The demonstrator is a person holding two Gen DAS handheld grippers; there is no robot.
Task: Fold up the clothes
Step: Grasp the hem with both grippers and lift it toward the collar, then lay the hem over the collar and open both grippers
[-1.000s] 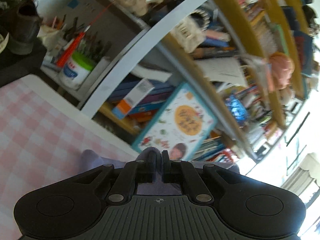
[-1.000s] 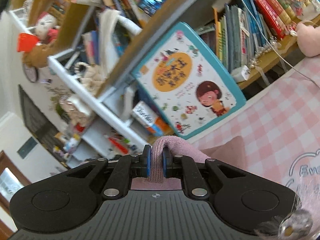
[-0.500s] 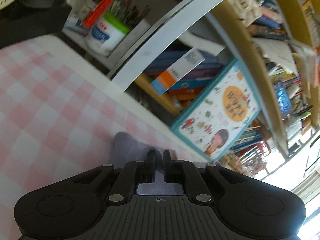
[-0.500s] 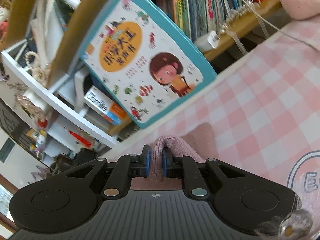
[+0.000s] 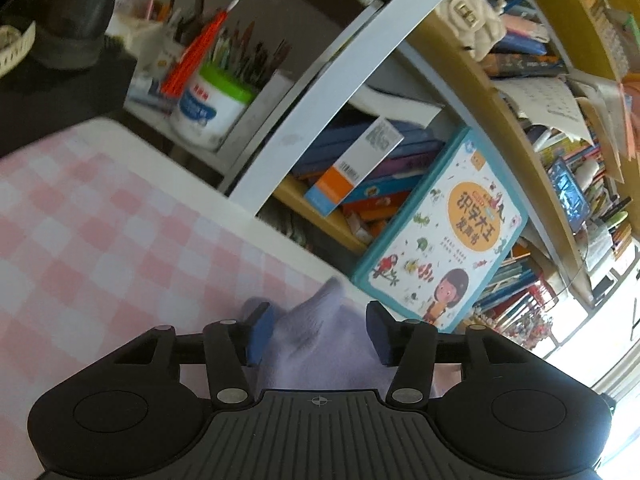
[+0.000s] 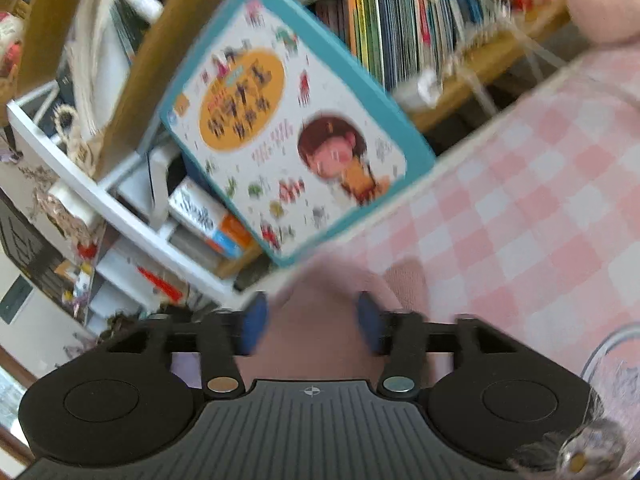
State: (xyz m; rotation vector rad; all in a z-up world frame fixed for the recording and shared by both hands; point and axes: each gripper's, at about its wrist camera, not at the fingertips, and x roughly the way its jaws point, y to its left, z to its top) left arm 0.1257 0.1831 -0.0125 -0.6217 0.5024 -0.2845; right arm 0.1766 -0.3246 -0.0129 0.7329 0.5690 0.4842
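1. The scene was a surface covered by a pink-and-white checked cloth (image 5: 100,248), with crowded bookshelves beyond its far edge. A teal-bordered picture book (image 5: 440,240) leaned against the shelves; it serves as the landmark here.

2. The left gripper (image 5: 318,326) sat low over the cloth, just in front of the picture book. Its jaws had just been opening and stood about half apart. A peak of pale lavender knit fabric (image 5: 320,332) rose between the blue pads (image 5: 260,330), but the pads no longer pressed on it.

3. The right gripper (image 6: 310,326) was also just in front of the picture book, seen blurred. Its jaws had likewise just been opening to about half width. Pink knit fabric (image 6: 316,312) lay between them, released, resting on the cloth.

4. Judged from this, the garment had been set down near the cloth's far edge, below the book.

5. Risks: loose knit could catch on a pad as a gripper withdraws, dragging the fold open. The fabric lay close to the edge, so a tug toward the book might pull it off. The raised peak suggested the fold was not lying flat.
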